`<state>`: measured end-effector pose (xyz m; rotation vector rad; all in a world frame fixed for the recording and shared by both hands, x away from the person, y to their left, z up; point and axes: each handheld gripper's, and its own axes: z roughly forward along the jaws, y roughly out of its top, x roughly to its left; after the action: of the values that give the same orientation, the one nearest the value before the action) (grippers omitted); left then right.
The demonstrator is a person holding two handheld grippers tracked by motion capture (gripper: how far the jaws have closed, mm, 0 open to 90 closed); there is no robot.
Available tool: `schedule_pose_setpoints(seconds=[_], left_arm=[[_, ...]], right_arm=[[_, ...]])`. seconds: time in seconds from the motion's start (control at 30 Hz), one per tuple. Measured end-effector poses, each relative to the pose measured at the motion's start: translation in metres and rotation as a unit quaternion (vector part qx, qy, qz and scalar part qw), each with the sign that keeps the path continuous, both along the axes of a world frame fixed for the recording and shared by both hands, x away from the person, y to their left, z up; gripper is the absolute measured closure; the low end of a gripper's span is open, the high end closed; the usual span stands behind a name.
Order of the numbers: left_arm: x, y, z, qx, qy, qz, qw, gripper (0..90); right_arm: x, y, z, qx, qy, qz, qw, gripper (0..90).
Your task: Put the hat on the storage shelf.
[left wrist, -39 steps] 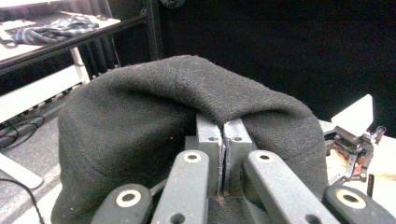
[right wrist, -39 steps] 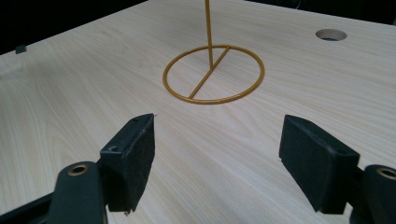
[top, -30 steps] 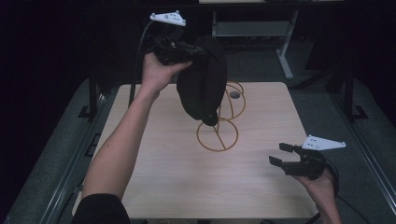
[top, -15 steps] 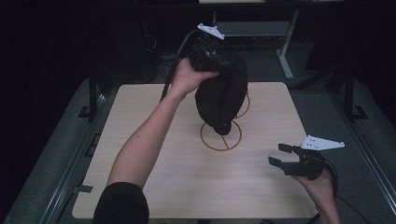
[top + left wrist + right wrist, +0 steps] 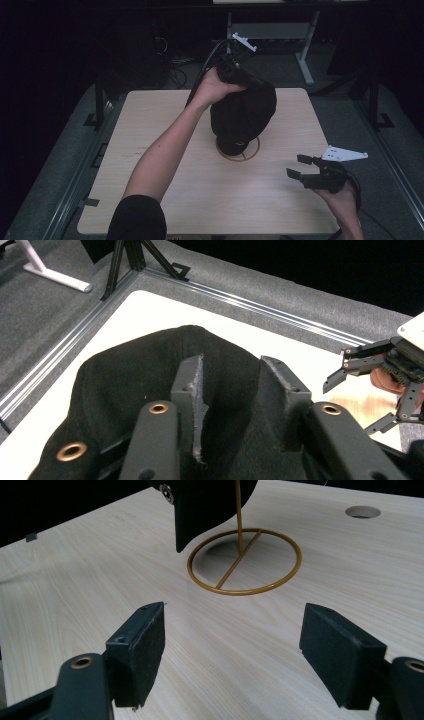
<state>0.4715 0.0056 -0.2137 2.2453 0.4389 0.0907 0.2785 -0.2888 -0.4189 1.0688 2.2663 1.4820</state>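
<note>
A black cloth hat (image 5: 243,117) hangs over a gold wire stand, covering its top. The stand's ring base (image 5: 239,150) rests on the table's middle, and its thin rod (image 5: 239,515) rises into the hat. My left gripper (image 5: 232,70) sits at the hat's top far side. Its jaws have just been opening and stand apart (image 5: 232,365), with the black fabric (image 5: 130,375) lying slack between them. My right gripper (image 5: 295,166) hovers open over the front right of the table, its pads (image 5: 145,640) bare, facing the ring base (image 5: 245,562).
The light wooden table (image 5: 150,115) has a round hole (image 5: 362,511) beyond the stand. Grey carpet and metal rails (image 5: 60,360) border the table. A white desk leg (image 5: 305,60) stands behind it. A brass eyelet (image 5: 71,451) shows on the hat's edge.
My left hand carried the hat to the right and down, from above the table's far left to over the stand. The right hand has stayed put.
</note>
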Motion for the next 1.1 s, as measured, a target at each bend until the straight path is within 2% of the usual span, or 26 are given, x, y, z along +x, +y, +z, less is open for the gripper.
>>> schedule_pose_setpoints(seconds=[0.43, 0.6, 0.93, 1.1], left_arm=[[-0.008, 0.016, 0.007, 0.005, -0.010, 0.006, 0.9999, 53.3], [-0.011, 0.022, 0.007, -0.005, -0.011, 0.016, 0.9998, 50.0], [-0.019, 0.039, 0.008, 0.000, -0.017, 0.027, 0.9995, 46.1], [-0.025, 0.049, 0.009, -0.008, -0.020, 0.037, 0.9991, 44.9]], right_arm=[[0.002, -0.001, -0.003, -0.004, 0.002, -0.003, 1.0000, 23.4], [0.002, 0.000, -0.002, -0.004, 0.002, -0.007, 1.0000, 22.3], [0.003, 0.003, -0.004, -0.007, 0.008, -0.011, 0.9999, 20.2], [0.004, 0.004, -0.004, -0.011, 0.009, -0.010, 0.9998, 19.9]])
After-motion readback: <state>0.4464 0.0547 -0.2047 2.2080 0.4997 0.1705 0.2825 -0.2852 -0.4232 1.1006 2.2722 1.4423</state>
